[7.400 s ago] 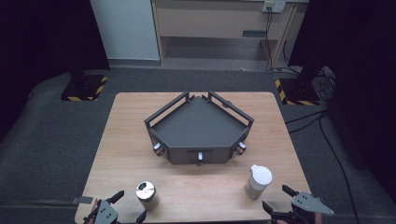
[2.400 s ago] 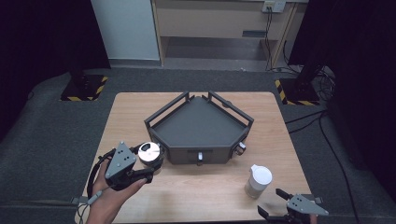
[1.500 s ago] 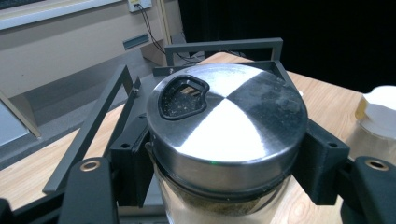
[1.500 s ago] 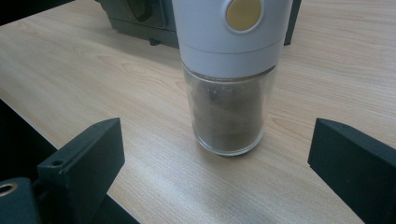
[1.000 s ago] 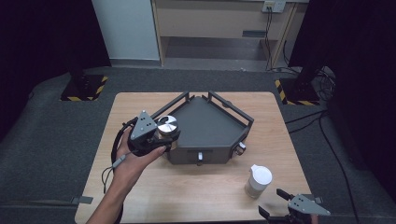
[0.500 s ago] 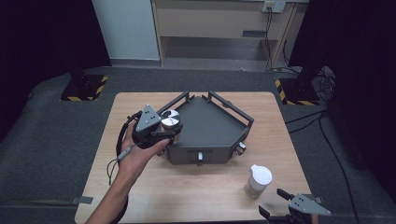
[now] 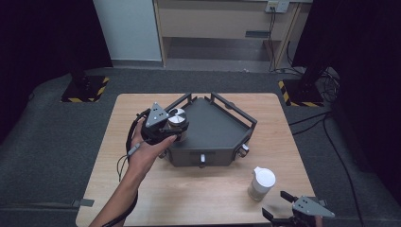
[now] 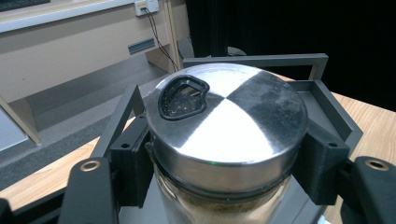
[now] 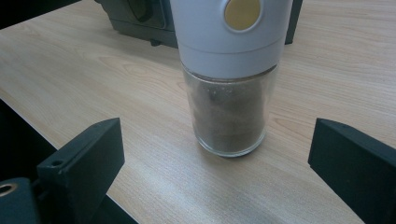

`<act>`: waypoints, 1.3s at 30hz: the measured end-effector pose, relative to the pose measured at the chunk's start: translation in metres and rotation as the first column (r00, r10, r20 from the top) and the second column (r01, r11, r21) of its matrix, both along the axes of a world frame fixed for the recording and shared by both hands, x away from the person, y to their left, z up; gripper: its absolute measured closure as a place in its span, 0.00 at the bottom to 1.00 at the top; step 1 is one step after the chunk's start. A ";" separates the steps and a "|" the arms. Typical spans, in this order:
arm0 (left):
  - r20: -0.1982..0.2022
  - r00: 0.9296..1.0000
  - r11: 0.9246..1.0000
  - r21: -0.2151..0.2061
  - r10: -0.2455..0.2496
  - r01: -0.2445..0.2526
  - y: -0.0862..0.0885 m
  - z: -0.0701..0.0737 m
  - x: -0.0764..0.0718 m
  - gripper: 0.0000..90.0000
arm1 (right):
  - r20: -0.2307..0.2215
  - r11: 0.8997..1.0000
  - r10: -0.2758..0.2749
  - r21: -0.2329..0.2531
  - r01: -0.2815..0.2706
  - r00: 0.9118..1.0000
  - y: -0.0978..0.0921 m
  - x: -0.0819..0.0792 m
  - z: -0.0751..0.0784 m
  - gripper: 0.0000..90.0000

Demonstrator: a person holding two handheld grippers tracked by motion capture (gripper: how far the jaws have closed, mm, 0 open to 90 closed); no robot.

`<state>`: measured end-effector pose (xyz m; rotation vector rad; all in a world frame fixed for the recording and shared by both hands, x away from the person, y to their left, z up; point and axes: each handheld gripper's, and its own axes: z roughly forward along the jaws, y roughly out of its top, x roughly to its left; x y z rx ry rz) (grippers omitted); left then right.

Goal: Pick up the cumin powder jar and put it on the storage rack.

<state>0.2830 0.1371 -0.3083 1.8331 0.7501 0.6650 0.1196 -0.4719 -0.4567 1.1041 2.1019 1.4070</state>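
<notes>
Spice jar [image 7: 177, 121] with a brushed steel lid sits clamped in the left gripper [image 7: 171, 126], whose two black jaws press against its sides just under the lid rim. In the left gripper view the jar [image 8: 227, 135] stands upright, a black-edged pouring hole near the lid's far left, and brownish powder shows through the glass below the metal. The person's left hand [image 7: 150, 146] holds that gripper over the left corner of the dark grey tray [image 7: 217, 127], above or just inside its railed wall; whether the jar's base touches the tray floor cannot be told. The tray rests at the middle of the wooden table [image 7: 142, 189].

A second jar, the white-capped grinder [image 7: 261, 183], stands upright on the table near the front right edge, well apart from the tray. The right gripper [image 7: 295, 218] lies low at the table's near edge just beside it, jaws spread wide. In the right gripper view the grinder [image 9: 229, 74] stands between and beyond the jaws, touched by neither, with dark spice in its glass body.
</notes>
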 end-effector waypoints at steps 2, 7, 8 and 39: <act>-0.002 1.000 1.000 0.000 -0.001 0.001 -0.001 -0.002 0.003 0.34 | -0.002 1.000 0.000 0.000 0.000 1.000 0.000 0.000 0.000 0.04; 0.000 1.000 1.000 -0.011 0.001 -0.001 -0.003 -0.010 0.007 0.34 | -0.004 1.000 0.000 0.001 0.000 1.000 -0.001 0.001 -0.001 0.04; -0.001 1.000 1.000 -0.015 0.002 -0.002 -0.003 -0.012 0.008 0.34 | -0.005 1.000 0.000 0.003 0.000 1.000 -0.001 0.001 -0.001 0.04; -0.015 1.000 1.000 -0.016 0.015 -0.015 -0.008 -0.031 0.019 0.34 | -0.008 1.000 0.004 0.009 -0.004 1.000 -0.002 0.002 -0.001 0.04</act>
